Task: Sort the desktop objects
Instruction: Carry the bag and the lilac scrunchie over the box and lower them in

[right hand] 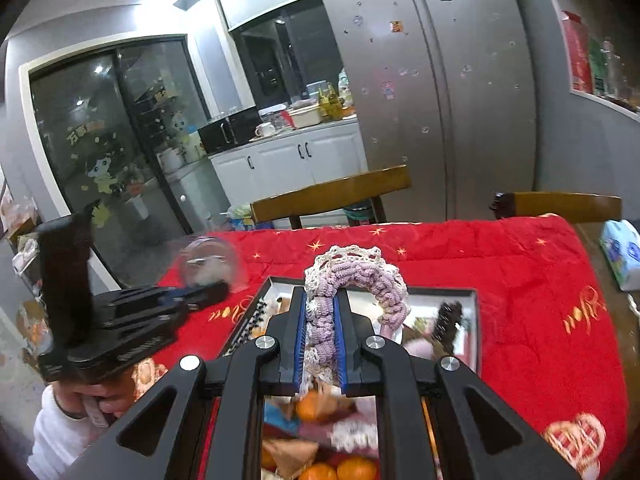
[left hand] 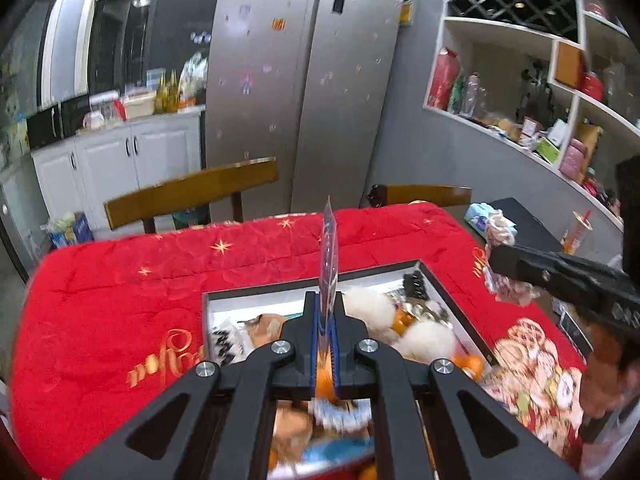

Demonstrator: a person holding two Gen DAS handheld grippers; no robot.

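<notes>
My left gripper is shut on a thin clear plastic card, seen edge-on and upright, above a black-rimmed open box. The box holds white fluffy pom-poms, black hair clips and small trinkets. My right gripper is shut on a lilac and cream crocheted scrunchie above the same box. In the right wrist view the left gripper holds the item, which looks like a clear round disc. The right gripper with the scrunchie shows at right.
The box sits on a red quilted cloth over the table. Oranges and snack packs lie below the grippers. Two wooden chairs stand behind, with a fridge and shelves. A tissue pack lies at right.
</notes>
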